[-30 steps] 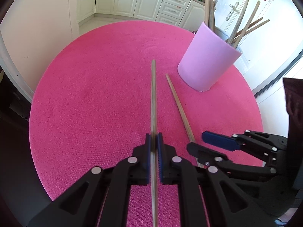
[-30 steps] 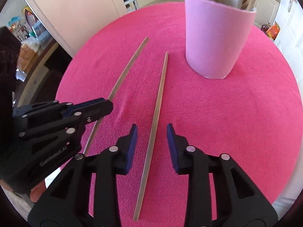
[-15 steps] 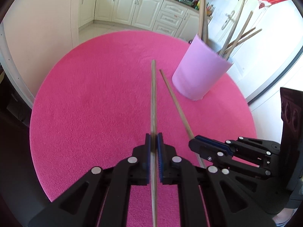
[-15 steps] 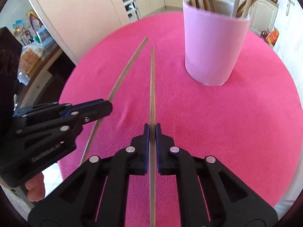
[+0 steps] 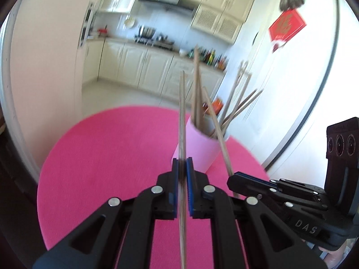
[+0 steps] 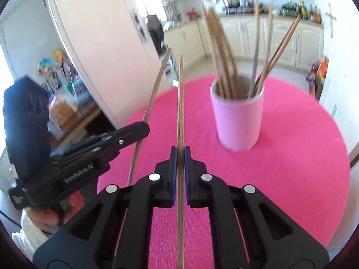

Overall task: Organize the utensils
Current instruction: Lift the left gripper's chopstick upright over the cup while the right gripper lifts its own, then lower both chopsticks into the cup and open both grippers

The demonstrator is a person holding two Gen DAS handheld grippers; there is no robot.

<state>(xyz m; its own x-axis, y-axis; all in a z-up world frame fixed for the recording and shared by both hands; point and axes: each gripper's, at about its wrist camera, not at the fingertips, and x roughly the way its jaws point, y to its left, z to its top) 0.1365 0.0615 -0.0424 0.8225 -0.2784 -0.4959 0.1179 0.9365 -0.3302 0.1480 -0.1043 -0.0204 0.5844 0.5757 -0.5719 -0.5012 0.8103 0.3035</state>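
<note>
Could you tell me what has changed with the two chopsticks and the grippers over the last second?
The right gripper closed on the right chopstick, which had been lying loose between its open fingers. Both grippers then lifted and tilted up, so both chopsticks are now off the pink tablecloth. The left gripper kept its grip on the left chopstick throughout. The pink holder stayed where it was, holding the other chopsticks.

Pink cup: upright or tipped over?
Upright. The pink cup stands on its base on the pink tablecloth, open mouth up, chopsticks poking out.
</note>
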